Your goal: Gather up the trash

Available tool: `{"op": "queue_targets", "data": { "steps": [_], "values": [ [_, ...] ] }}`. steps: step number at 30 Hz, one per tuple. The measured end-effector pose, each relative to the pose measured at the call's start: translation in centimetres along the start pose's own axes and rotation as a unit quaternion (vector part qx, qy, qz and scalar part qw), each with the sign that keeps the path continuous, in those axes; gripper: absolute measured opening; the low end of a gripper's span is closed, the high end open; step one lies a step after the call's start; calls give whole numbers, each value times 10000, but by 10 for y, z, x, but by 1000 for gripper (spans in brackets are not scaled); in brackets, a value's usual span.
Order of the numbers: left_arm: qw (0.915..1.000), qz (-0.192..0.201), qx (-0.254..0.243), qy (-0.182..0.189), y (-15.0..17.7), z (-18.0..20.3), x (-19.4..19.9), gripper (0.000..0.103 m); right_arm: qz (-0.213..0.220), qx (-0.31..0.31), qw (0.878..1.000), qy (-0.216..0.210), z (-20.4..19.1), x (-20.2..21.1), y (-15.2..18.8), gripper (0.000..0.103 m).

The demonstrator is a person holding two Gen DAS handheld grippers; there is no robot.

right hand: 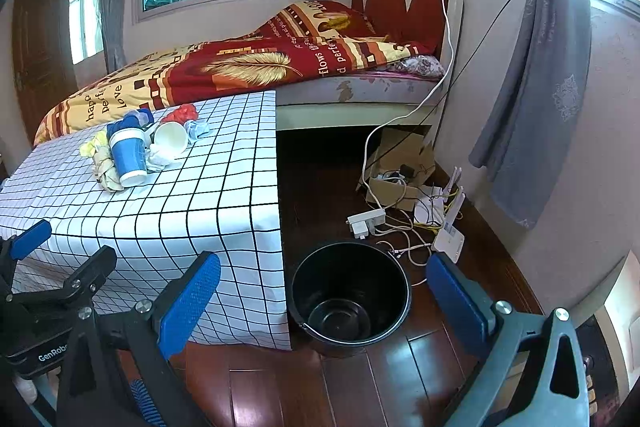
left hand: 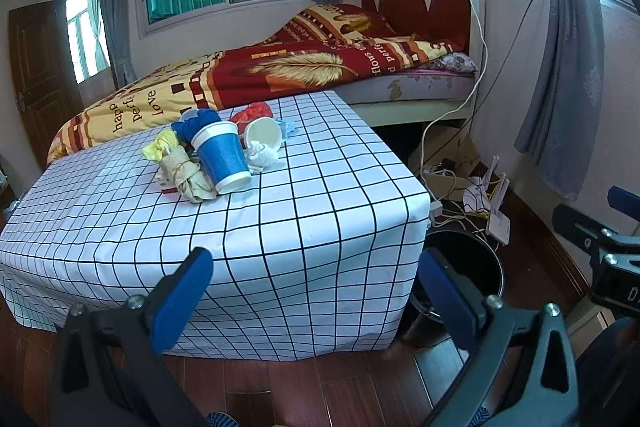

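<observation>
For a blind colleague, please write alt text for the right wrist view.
An empty black bucket stands on the wooden floor beside a table with a checked cloth, framed by the open right gripper. Cups and crumpled trash lie on the table; a bed stands behind.

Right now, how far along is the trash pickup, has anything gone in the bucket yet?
Nothing looks done. The black bucket on the floor beside the table appears empty. Nothing is in hand: the left gripper and right gripper are both open and short of the table. Everything is left: the blue cup, white cup, crumpled tissue, beige wrapper and red netting sit piled on the tablecloth.
</observation>
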State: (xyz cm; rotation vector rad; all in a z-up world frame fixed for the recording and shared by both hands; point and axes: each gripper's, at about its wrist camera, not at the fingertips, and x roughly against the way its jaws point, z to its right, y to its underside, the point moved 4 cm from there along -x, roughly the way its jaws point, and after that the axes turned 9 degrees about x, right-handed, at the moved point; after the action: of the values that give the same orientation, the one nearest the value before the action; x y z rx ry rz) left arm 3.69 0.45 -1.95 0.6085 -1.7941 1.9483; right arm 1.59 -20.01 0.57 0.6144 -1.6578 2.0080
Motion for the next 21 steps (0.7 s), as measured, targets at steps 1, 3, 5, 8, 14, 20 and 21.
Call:
{"op": "queue_targets", "data": {
  "steps": [1, 3, 5, 8, 14, 20, 21],
  "values": [
    [10000, -5, 0, 3, 0, 1, 0, 103, 9, 6, 10000, 10, 0, 0, 0, 103],
    [10000, 3, 0, 2, 0, 1, 0, 103, 10, 3, 10000, 4, 0, 0, 0, 103],
    [10000, -11, 0, -2, 0, 0, 0, 103, 14, -2, 10000, 11, 0, 0, 0, 103],
    [10000, 5, 9, 2, 2, 2, 1, 103, 6, -4, 10000, 8, -1, 1, 0, 103],
    [10000, 3, 4, 10, 3, 4, 1, 103, 10, -2, 10000, 12, -1, 1, 0, 103],
    [10000, -20, 16, 27, 3, 5, 0, 103, 12, -3, 10000, 7, 0, 1, 0, 103],
    [10000, -9, 16, 22, 3, 4, 0, 103, 11, -3, 10000, 7, -1, 2, 0, 103]
  ]
}}
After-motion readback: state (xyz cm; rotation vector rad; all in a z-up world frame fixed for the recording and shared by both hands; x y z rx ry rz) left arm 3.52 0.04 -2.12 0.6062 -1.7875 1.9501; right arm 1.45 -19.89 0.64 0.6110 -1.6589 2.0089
